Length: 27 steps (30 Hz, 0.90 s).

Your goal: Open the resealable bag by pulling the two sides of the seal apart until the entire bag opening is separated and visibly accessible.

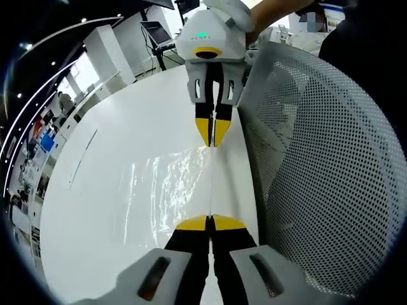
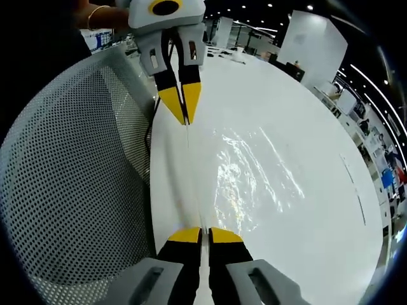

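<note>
Resealable bag (image 1: 172, 190) is a clear plastic one, hanging out over the white table (image 1: 114, 159) and stretched taut between our two grippers, so we're looking at it edge-on along the seal. Nearest in the left gripper view, our left gripper (image 1: 210, 223) has its yellow tips pressed together on the bag's near edge. Same deal in the right gripper view, where the right gripper (image 2: 204, 234) is pinching its own end of that edge. Following the thin line of the seal further out, the opposite gripper holds the far end, tips closed on the plastic. We can see glare rippling on the film beside the seal line. A grey mesh chair back (image 1: 318, 165) sits just beside the table edge. Way behind that there's a person's hand (image 2: 95, 16) with a bracelet, then office desks.
</note>
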{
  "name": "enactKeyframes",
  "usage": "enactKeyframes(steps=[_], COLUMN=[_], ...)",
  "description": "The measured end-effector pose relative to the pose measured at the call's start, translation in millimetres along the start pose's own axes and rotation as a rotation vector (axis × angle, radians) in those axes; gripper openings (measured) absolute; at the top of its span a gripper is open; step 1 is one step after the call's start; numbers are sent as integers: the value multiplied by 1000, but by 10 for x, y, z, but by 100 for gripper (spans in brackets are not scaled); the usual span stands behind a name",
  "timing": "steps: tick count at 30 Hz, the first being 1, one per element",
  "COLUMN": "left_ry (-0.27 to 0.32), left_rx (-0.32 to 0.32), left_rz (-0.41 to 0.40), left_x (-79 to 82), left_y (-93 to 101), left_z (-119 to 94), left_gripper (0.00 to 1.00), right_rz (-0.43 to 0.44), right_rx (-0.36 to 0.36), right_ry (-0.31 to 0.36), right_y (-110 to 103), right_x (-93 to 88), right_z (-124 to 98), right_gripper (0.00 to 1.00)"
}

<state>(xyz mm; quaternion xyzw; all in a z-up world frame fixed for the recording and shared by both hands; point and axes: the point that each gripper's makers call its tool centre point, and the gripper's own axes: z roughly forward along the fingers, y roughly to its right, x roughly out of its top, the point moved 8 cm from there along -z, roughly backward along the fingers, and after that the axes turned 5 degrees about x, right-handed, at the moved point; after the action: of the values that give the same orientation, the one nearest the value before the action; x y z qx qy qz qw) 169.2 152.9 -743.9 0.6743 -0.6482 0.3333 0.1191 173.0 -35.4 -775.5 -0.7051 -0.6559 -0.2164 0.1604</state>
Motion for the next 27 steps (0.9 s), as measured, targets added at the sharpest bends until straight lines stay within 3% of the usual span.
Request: enactKeyframes(steps=[11,20,27], left_ry=[-7,-10,-3], left_rx=[7,17,9], left_rz=[9,29,59], left_x=[-21,-53,0], left_y=[-26,-35,12], left_z=[-9,-20,6], left_gripper=[0,0,0], right_rz=[65,79,93], right_rx=[-9,-20,-48], right_ry=[47,98,132], right_y=[-11,-35,39], right_x=[38,248,342], right_z=[-9,-75,-64], right_gripper=[1,22,18])
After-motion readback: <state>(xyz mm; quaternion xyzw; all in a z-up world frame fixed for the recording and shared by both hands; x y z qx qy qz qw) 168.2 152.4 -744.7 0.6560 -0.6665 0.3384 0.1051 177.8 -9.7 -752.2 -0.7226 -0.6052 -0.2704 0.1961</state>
